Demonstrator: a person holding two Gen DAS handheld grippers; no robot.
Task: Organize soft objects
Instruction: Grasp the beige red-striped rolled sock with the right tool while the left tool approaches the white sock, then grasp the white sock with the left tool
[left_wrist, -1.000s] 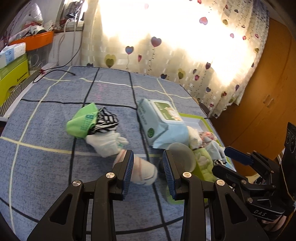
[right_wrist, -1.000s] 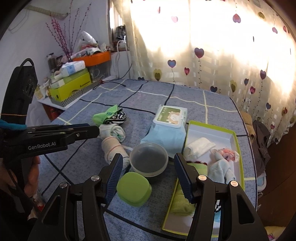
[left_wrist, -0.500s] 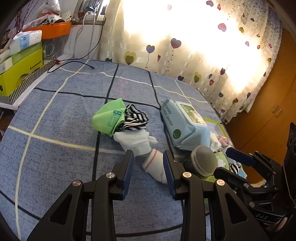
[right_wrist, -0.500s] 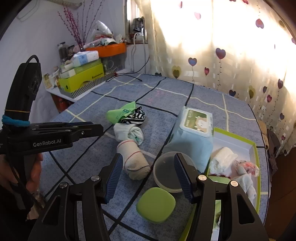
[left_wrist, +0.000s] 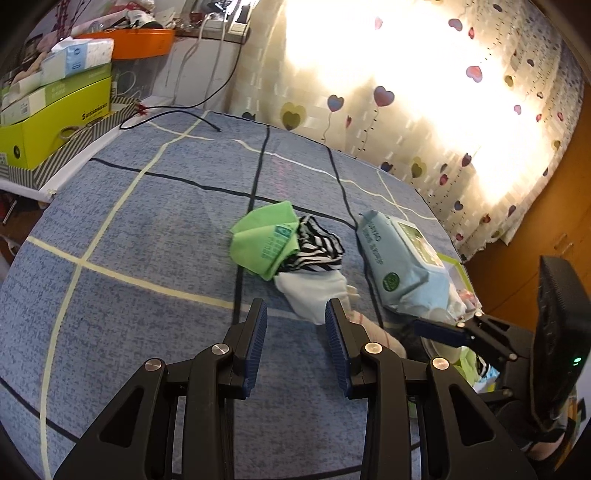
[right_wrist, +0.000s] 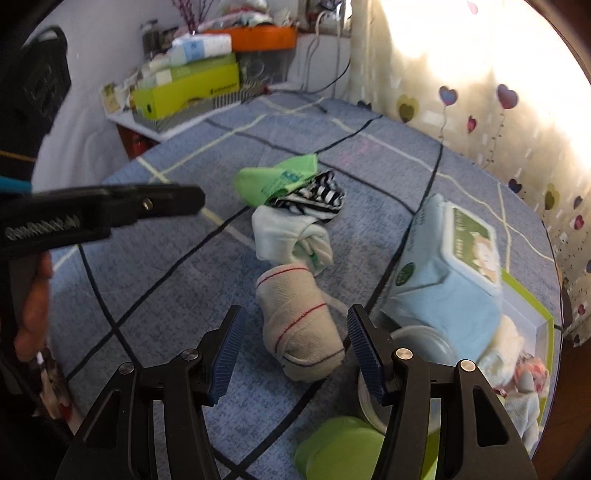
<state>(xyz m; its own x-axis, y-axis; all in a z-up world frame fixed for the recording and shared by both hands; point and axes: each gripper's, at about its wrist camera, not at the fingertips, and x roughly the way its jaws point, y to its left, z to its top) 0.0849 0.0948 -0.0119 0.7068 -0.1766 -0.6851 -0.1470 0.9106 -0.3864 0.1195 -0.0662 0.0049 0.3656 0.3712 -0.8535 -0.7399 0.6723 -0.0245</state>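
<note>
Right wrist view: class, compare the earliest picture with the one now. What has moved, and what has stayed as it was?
The right gripper swung left off the clear tub and now frames the rolled beige sock. The left gripper also shifted left, towards the white sock. Nothing was gripped or released: both stay open and empty. The socks, green cloth, wipes pack and tray lie unmoved.

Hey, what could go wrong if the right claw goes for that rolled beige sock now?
1. The right claw is open around the rolled beige sock, but the round container sits right beside one finger and may get knocked.
2. The white sock touches the beige one and might drag along.
</note>
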